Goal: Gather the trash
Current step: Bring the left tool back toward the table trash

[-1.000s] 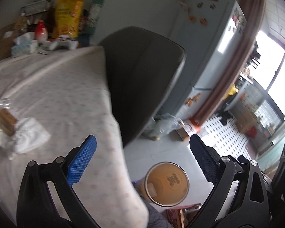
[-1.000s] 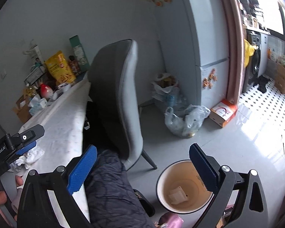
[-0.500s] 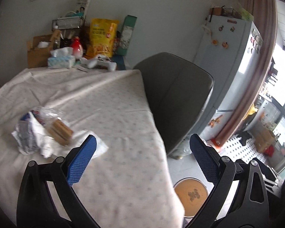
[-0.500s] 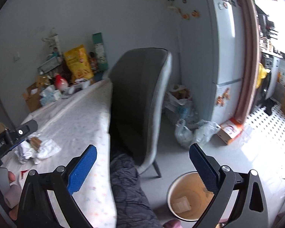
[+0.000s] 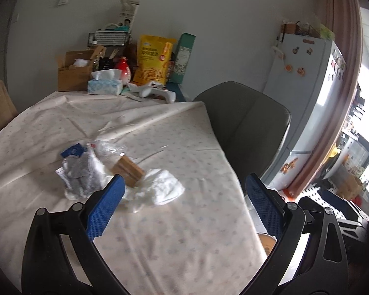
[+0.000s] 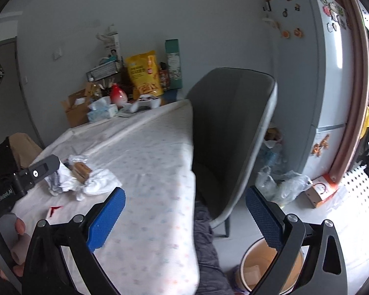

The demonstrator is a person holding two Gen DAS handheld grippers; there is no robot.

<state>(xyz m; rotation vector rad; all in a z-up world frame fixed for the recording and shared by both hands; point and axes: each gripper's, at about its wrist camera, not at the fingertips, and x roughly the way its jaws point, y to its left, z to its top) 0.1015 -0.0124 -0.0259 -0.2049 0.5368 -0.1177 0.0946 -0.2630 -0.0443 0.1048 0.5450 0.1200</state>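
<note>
Two tongs, left tongs (image 5: 184, 201) and right tongs (image 6: 185, 209), both spread wide and empty, trash pile (image 5: 118, 172) on table (image 5: 174, 233)

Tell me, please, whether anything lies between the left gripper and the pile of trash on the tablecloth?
Nothing visible does. The left gripper is open and faces the trash pile across bare tablecloth, with the crumpled white tissue nearest its fingers.

Both grippers: black frames, silver screws, blue textured pads (image 5: 105, 208); white lettering on left body
</note>
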